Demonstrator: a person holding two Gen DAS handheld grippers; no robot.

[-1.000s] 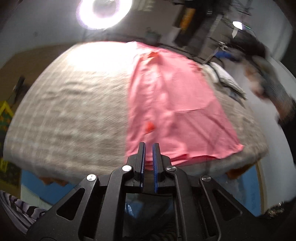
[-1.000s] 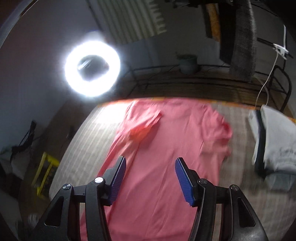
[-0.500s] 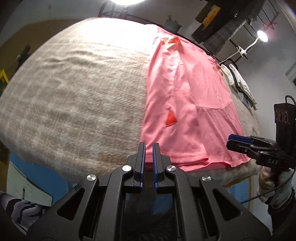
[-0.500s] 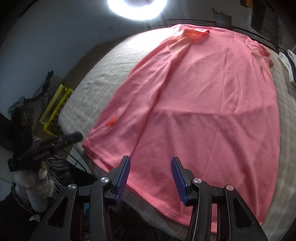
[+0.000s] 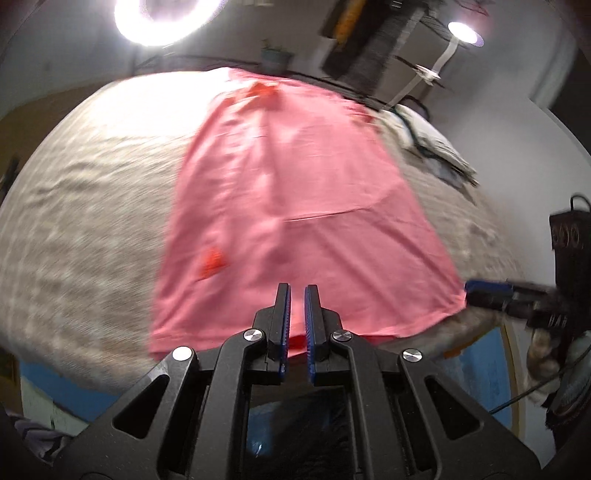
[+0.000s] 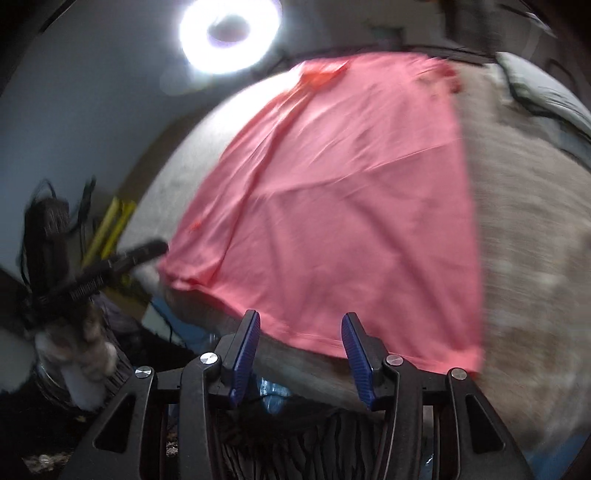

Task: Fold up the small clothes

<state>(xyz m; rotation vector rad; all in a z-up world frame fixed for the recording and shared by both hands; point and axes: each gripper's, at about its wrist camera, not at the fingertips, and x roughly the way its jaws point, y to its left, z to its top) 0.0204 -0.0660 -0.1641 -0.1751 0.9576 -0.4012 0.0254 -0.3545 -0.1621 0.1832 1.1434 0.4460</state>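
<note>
A pink T-shirt lies flat on a grey checked cloth, hem toward me, collar at the far end. It also shows in the right wrist view. My left gripper is shut and empty, just above the middle of the hem. My right gripper is open and empty, hovering over the hem near its middle. In the left wrist view the right gripper sits by the shirt's right hem corner. In the right wrist view the left gripper is by the left hem corner.
A folded pile of light clothes lies at the far right of the cloth, also in the right wrist view. A ring light shines behind the table. A yellow rack stands on the floor at left.
Both grippers have swung and now hang over the shirt's near hem; the left wrist view now sits more toward the hem's middle. The left stayed shut, the right stayed open.
</note>
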